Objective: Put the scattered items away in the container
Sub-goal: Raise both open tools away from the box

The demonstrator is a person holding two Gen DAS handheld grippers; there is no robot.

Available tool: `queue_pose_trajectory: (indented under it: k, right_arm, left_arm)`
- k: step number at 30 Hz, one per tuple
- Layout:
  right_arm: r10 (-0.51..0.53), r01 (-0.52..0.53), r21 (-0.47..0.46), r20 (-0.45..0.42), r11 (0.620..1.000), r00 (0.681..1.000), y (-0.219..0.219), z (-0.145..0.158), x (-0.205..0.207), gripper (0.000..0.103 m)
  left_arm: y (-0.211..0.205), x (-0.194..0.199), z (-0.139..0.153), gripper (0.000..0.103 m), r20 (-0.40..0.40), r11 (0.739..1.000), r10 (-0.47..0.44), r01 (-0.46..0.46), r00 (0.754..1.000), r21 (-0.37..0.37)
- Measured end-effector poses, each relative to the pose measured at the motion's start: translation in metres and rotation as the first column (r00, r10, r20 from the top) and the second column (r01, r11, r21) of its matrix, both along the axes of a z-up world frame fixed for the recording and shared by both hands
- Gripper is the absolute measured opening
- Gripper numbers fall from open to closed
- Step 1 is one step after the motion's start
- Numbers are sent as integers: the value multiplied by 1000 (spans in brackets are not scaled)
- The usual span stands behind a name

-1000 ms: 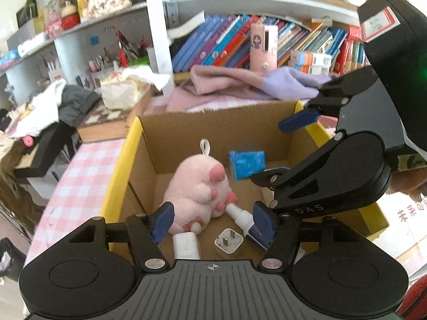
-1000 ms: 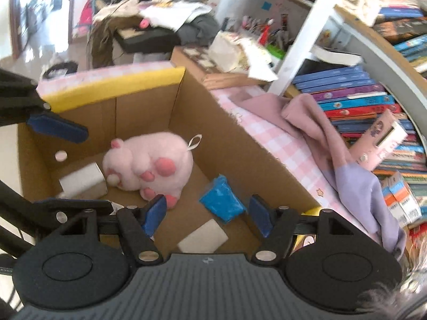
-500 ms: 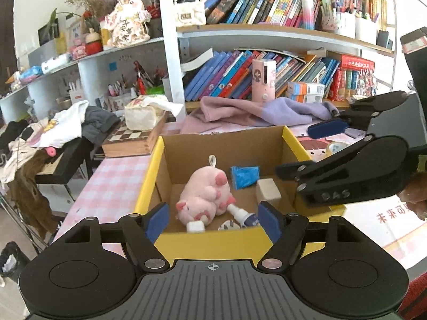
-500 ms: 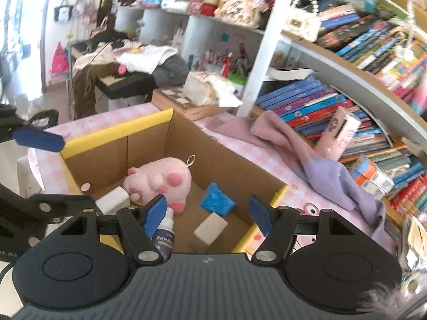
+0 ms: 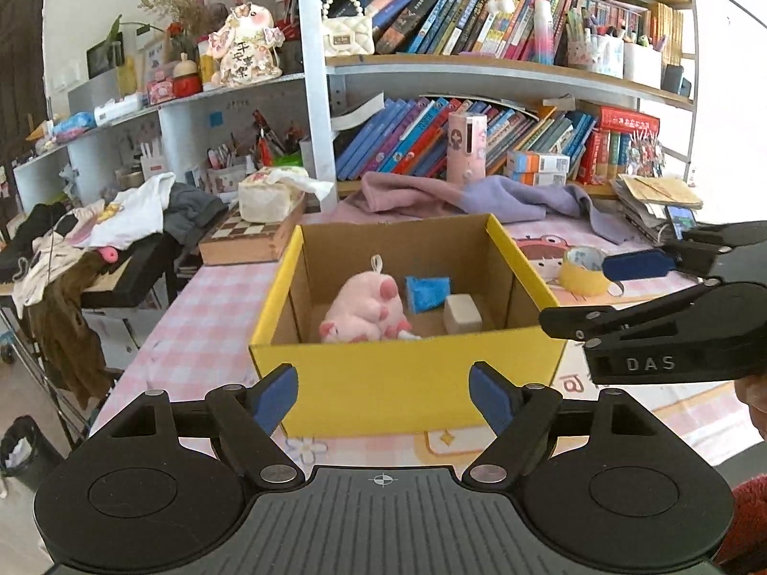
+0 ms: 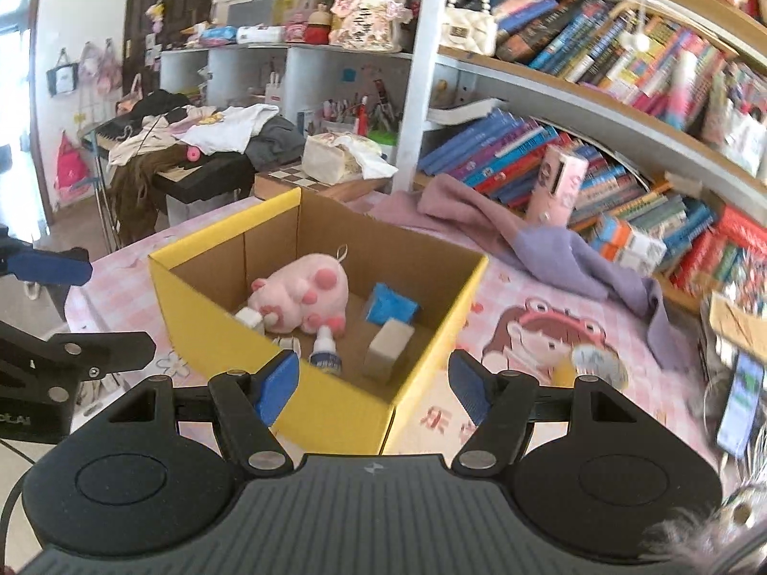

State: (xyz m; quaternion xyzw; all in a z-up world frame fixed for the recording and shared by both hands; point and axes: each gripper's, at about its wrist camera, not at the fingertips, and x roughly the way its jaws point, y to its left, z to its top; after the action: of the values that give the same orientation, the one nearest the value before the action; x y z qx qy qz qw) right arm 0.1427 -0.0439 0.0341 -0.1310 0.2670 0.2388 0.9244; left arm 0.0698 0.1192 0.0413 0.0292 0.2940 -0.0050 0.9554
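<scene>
Box (image 5: 407, 378) w/ toys; tape roll (image 5: 582, 270) beside, right.

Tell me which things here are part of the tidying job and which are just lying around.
Part of the job:
yellow cardboard box
pink plush pig
blue packet
beige block
small white bottle
tape roll, outside the box

Just lying about:
purple cloth
chessboard box
books
</scene>
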Motion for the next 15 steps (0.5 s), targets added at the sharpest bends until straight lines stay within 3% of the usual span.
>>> queue_pose_trajectory:
  k: [9, 15]
  right_arm:
    - [-45, 45, -4, -61, 999, 997, -14, -14, -39, 68]
    - [-32, 30, -37, -77, 999, 997, -15, -21, -57, 73]
  left_arm:
    - [-2, -23, -18, 82, -45, 999, 23, -24, 999, -34]
    - [-10, -29, -30, 84, -104, 1000, -8, 8, 995, -7]
